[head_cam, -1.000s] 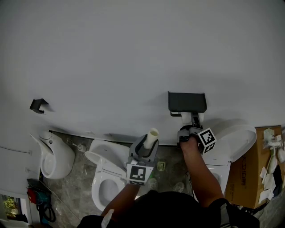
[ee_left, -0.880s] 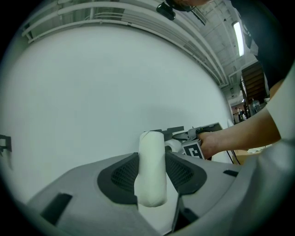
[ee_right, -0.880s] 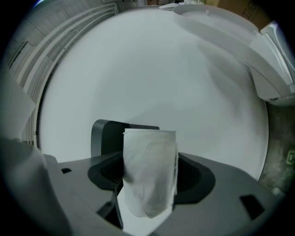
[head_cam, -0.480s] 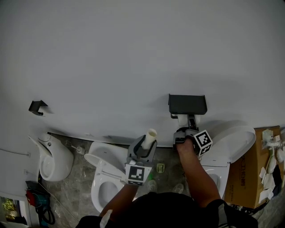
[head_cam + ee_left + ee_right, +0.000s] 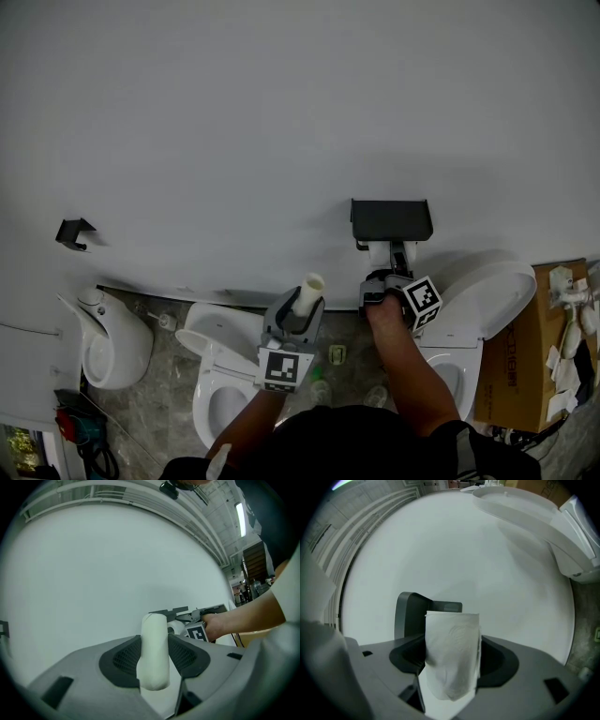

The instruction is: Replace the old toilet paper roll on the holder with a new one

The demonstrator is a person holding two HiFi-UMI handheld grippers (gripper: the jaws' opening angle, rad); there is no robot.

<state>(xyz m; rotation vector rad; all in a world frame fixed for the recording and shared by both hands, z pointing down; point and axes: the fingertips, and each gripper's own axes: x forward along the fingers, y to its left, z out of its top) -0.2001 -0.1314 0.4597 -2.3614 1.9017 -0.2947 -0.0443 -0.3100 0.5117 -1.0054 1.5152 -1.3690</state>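
The left gripper [image 5: 305, 309] is seen with its jaws closed on a slim white tube [image 5: 154, 644]. The tube is gripped near its lower end and stands out past the pads, tilted toward one o'clock in the head view. The right gripper [image 5: 396, 264] is clamped on a toilet paper roll [image 5: 452, 653], whose soft sides are pressed inward by the pads. This roll is held just below the dark holder [image 5: 391, 217], which is fixed to the white wall [image 5: 281, 112] at twelve o'clock from the right gripper. The left gripper is found at about eight o'clock from the right one, apart from the holder. An open toilet [image 5: 220, 389] is seen at seven o'clock from the left gripper. A second toilet [image 5: 487, 298] lies at three o'clock from the right gripper, with a cardboard box [image 5: 523, 356] beyond it.
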